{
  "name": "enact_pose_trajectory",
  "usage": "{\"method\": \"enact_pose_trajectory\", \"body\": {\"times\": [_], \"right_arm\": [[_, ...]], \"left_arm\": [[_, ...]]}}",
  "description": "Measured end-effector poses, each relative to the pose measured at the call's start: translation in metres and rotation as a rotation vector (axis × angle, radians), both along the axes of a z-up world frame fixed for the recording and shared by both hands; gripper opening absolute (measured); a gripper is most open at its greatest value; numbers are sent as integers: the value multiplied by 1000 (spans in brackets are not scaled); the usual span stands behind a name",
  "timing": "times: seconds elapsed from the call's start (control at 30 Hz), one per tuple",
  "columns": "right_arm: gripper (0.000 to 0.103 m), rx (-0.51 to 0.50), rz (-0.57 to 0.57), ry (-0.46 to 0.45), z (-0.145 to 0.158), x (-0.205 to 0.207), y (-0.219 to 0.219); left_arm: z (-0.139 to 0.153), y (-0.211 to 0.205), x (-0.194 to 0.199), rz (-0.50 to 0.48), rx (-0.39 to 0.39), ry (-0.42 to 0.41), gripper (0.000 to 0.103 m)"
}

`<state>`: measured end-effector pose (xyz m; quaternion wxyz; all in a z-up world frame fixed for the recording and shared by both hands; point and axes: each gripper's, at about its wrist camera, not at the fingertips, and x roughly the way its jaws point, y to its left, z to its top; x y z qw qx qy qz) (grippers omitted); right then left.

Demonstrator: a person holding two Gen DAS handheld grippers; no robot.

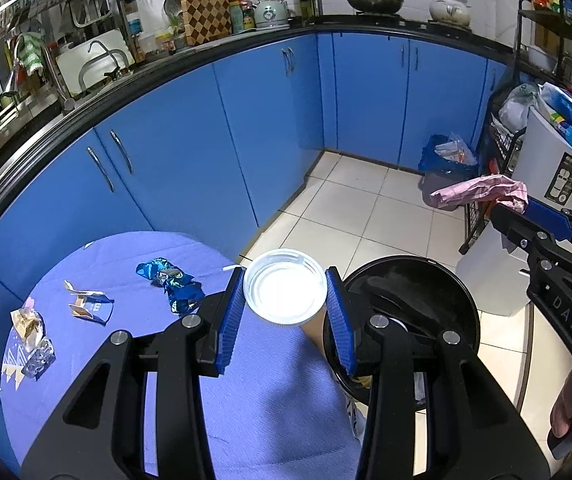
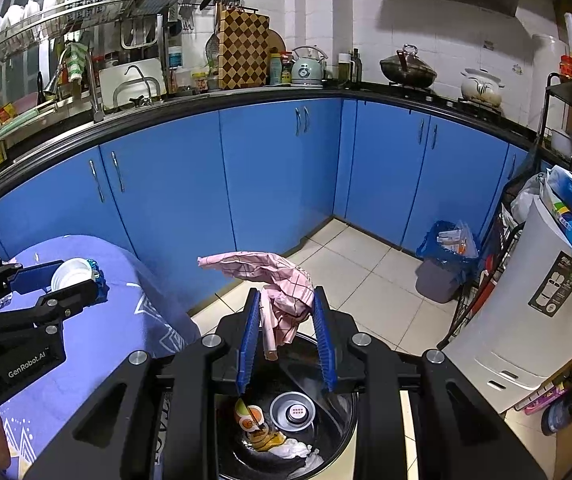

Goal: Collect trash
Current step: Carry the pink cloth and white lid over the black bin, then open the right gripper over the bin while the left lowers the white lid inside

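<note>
Left wrist view, left gripper [image 1: 286,300] clamping paper cup [image 1: 285,298] over purple tablecloth [image 1: 246,400], right gripper [image 2: 284,328] pinching pink wrapper [image 2: 282,280], blue cabinets [image 1: 206,140]

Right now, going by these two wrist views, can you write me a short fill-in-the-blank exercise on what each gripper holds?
1. The left gripper is closed on a ____ with a white lid.
2. The right gripper holds a crumpled ____ wrapper above the black bin.
3. The blue foil wrapper lies on the ____ tablecloth.

Missing words: cup; pink; purple
</note>
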<state>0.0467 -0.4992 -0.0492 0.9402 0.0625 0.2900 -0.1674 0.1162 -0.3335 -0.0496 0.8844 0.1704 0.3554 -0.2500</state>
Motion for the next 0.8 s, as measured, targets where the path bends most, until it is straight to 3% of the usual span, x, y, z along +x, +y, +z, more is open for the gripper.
{"method": "enact_pose_trajectory", "body": {"times": [0.2,0.23,0.27,0.33,0.8], "right_arm": [[28,2,-18,18,-7,4,-6],[32,11,-27,23,-9,5,-9],[38,20,-28,24,-9,5,-10],[71,36,-45,13,-9,3,-13],[73,67,-76,-16,-8,-7,-24]], "left_arm": [[-3,0,4,0,0,8,41],[-3,-1,4,1,1,8,41],[-4,-1,5,0,2,9,41],[-4,-2,5,0,2,10,41],[-5,-5,5,-10,5,12,41]]}}
